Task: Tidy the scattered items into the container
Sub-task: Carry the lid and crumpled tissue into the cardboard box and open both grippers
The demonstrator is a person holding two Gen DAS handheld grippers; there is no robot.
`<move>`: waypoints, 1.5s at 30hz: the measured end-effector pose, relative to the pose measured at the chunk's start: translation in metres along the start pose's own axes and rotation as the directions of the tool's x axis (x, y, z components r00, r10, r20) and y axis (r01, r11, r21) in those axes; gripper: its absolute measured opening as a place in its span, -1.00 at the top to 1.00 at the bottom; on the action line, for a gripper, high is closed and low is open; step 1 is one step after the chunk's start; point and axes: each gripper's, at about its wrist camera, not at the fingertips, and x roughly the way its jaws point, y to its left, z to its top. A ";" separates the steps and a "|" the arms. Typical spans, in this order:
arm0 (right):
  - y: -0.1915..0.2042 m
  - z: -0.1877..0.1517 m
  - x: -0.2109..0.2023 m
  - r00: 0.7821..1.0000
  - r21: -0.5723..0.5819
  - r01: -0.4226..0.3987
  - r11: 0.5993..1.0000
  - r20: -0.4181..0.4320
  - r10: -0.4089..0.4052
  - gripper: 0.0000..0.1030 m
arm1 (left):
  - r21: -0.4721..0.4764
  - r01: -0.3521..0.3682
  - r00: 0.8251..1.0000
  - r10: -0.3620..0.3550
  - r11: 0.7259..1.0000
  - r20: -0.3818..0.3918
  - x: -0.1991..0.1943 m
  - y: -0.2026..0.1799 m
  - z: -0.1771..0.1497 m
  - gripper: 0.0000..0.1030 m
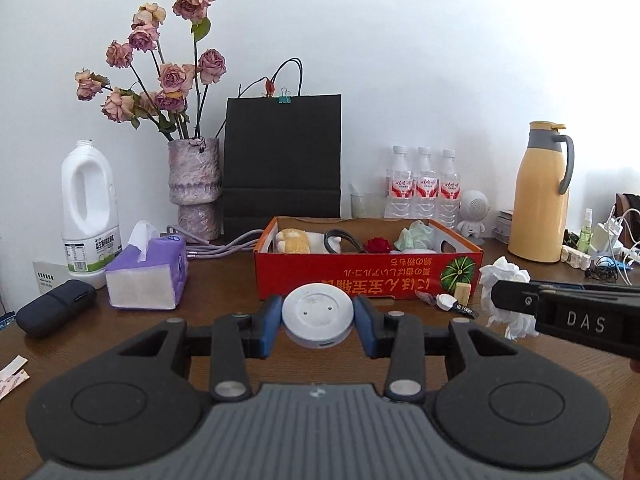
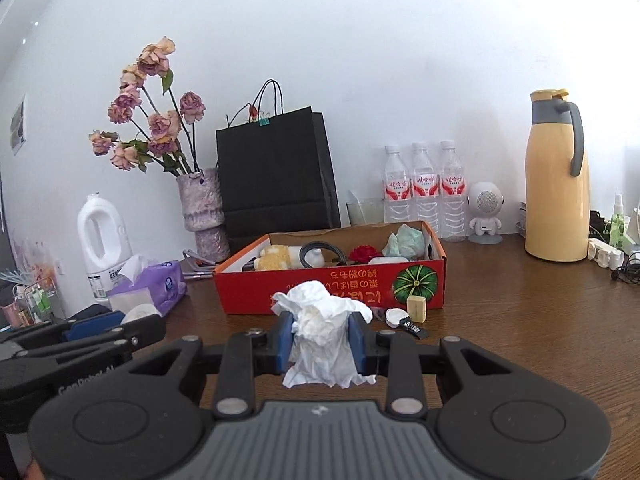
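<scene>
My left gripper [image 1: 317, 320] is shut on a round white disc-shaped device [image 1: 317, 312], held above the table in front of the red cardboard box [image 1: 360, 276]. My right gripper [image 2: 322, 334] is shut on a crumpled white tissue [image 2: 324, 336], also in front of the box [image 2: 320, 292]; the tissue shows at the right of the left wrist view [image 1: 506, 296]. The box holds a yellow plush toy [image 2: 276, 258], a black ring [image 2: 322, 250], a red flower [image 2: 364, 254] and a green cloth [image 2: 406, 240]. A small beige block [image 2: 416, 306], a white cap [image 2: 394, 316] and a black sachet [image 2: 414, 328] lie by the box's right front corner.
A wooden table [image 2: 520, 320] against a white wall. Behind the box stand a black paper bag [image 2: 276, 176], a vase of dried roses [image 2: 202, 204], three water bottles [image 2: 424, 188], a white speaker figure [image 2: 485, 212] and a yellow thermos [image 2: 558, 176]. At left are a milk jug [image 1: 90, 208], purple tissue pack [image 1: 148, 276] and dark case [image 1: 54, 306].
</scene>
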 end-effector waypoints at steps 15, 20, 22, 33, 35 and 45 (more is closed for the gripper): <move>-0.035 0.106 0.163 0.999 0.019 0.021 1.000 0.027 -0.021 0.44 | 0.015 -0.025 0.999 0.024 1.000 0.046 0.187 0.003 0.093 0.21; -0.041 0.128 0.218 0.996 -0.004 0.027 1.000 -0.082 -0.027 0.43 | -0.006 0.012 0.997 -0.012 1.000 -0.071 0.239 0.009 0.113 0.21; -0.051 0.143 0.260 0.941 0.046 -0.003 0.999 -0.337 0.018 0.43 | 0.039 0.045 0.971 -0.035 0.998 -0.237 0.271 0.010 0.127 0.21; -0.053 0.135 0.388 0.560 0.115 -0.006 0.993 -0.823 0.098 0.44 | -0.041 0.105 0.619 -0.098 0.994 -0.780 0.383 0.044 0.106 0.21; -0.039 0.123 0.398 0.533 0.033 0.002 0.999 -0.846 0.027 0.43 | -0.028 0.103 0.601 -0.085 0.994 -0.795 0.388 0.043 0.097 0.21; -0.042 0.129 0.398 0.496 0.101 0.073 0.992 -0.867 0.051 -0.29 | 0.006 0.082 0.633 -0.047 0.997 -0.773 0.382 0.044 0.113 -0.24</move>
